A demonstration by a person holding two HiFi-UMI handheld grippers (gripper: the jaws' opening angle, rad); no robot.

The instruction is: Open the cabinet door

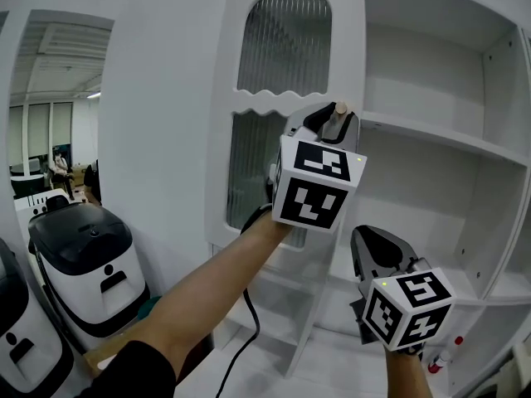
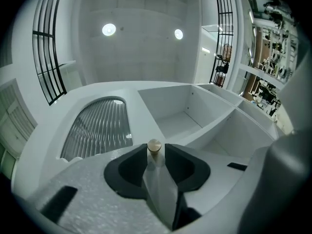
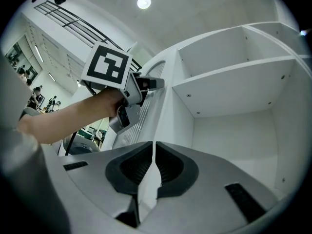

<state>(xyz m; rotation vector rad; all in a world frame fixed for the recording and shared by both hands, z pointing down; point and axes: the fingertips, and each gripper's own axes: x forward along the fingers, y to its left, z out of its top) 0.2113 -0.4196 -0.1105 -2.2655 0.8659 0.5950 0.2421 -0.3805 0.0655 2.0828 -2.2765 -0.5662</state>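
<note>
Left gripper view: the left tool (image 2: 155,151) is seen spread, with the pale round knob (image 2: 154,145) of the cabinet door (image 2: 97,126) standing between its pads, not pinched. Black-and-white square markers are carried on its cube (image 1: 315,185). The door is swung open, just beside the white shelves (image 1: 440,139). The right tool (image 3: 152,150) is pressed together, nothing held, lower down.

Head cam sits behind my left gripper (image 1: 336,116) and right gripper (image 1: 375,243). Gripper cams hug their jaws. All see the cabinet shelves (image 1: 440,135).
</note>
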